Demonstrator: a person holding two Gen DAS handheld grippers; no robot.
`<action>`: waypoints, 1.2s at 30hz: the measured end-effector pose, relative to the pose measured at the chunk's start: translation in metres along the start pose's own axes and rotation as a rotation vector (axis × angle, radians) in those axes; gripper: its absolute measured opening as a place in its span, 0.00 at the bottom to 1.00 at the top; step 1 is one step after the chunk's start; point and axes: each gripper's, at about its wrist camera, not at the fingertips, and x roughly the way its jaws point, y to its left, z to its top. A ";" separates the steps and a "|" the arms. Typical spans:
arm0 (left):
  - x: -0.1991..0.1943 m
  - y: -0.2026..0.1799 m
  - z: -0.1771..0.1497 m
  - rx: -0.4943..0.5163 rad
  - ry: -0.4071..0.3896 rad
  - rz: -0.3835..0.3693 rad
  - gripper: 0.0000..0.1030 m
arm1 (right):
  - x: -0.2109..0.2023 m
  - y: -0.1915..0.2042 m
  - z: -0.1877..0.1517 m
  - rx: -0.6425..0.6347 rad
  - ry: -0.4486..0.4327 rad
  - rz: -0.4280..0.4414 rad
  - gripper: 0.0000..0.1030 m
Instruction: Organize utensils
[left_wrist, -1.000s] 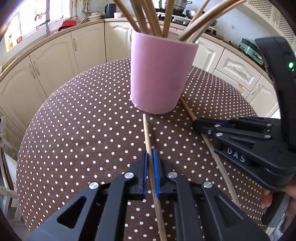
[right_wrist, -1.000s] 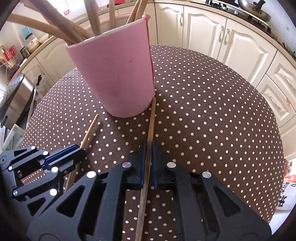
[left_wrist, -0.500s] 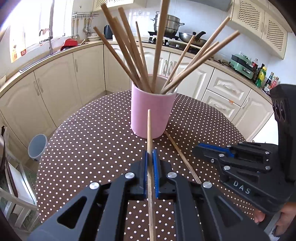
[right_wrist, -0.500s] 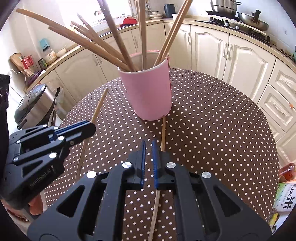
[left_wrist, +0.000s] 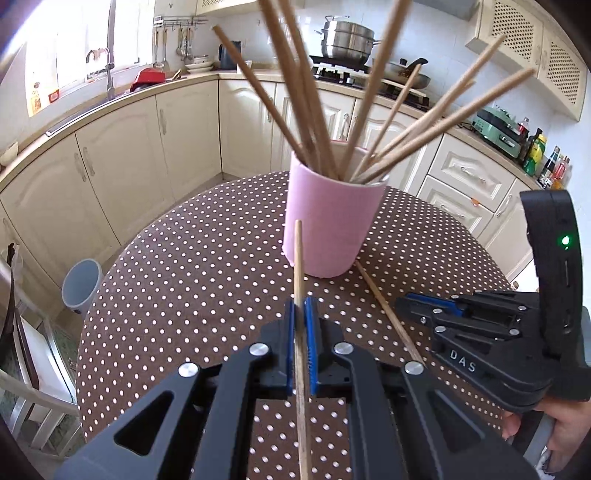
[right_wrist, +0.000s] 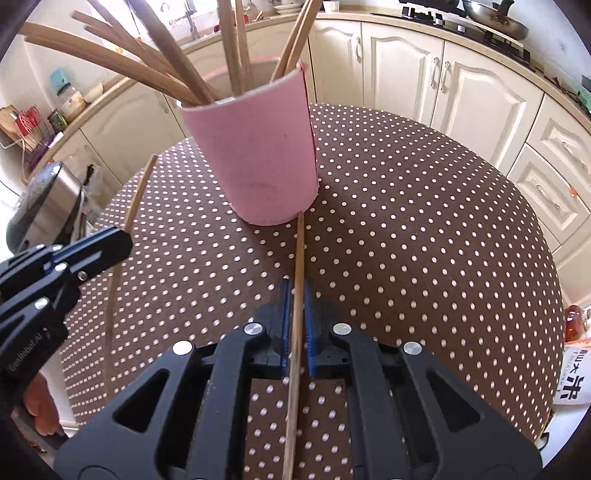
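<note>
A pink cup (left_wrist: 328, 221) (right_wrist: 258, 158) stands on the round polka-dot table (left_wrist: 184, 277) (right_wrist: 424, 221) with several wooden chopsticks fanned out of it. My left gripper (left_wrist: 300, 306) (right_wrist: 123, 240) is shut on one chopstick (left_wrist: 297, 258) (right_wrist: 142, 184), held clear of the cloth with its tip in front of the cup. A second chopstick (right_wrist: 299, 254) (left_wrist: 376, 291) runs through the narrow gap of my right gripper (right_wrist: 295, 291) (left_wrist: 400, 301). Its far end rests on the cloth at the cup's base.
Cream kitchen cabinets (left_wrist: 122, 158) ring the table. A grey bin (left_wrist: 79, 284) stands on the floor to the left, beside a chair (left_wrist: 26, 373). A rice cooker (right_wrist: 40, 206) sits left of the table and a printed bag (right_wrist: 576, 376) at its right edge.
The left gripper has raised its chopstick off the cloth and drawn back from the cup. The right gripper pulled up beside its chopstick, then came back with the stick between its pads.
</note>
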 end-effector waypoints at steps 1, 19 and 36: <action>0.003 0.001 0.001 -0.002 0.003 0.001 0.06 | 0.004 0.000 0.002 0.001 0.006 0.000 0.08; 0.031 0.004 0.007 -0.012 0.045 -0.018 0.06 | 0.027 0.021 0.001 -0.082 0.020 -0.095 0.07; 0.027 0.001 -0.004 -0.006 0.103 0.011 0.23 | -0.031 0.018 -0.029 -0.049 -0.046 0.035 0.06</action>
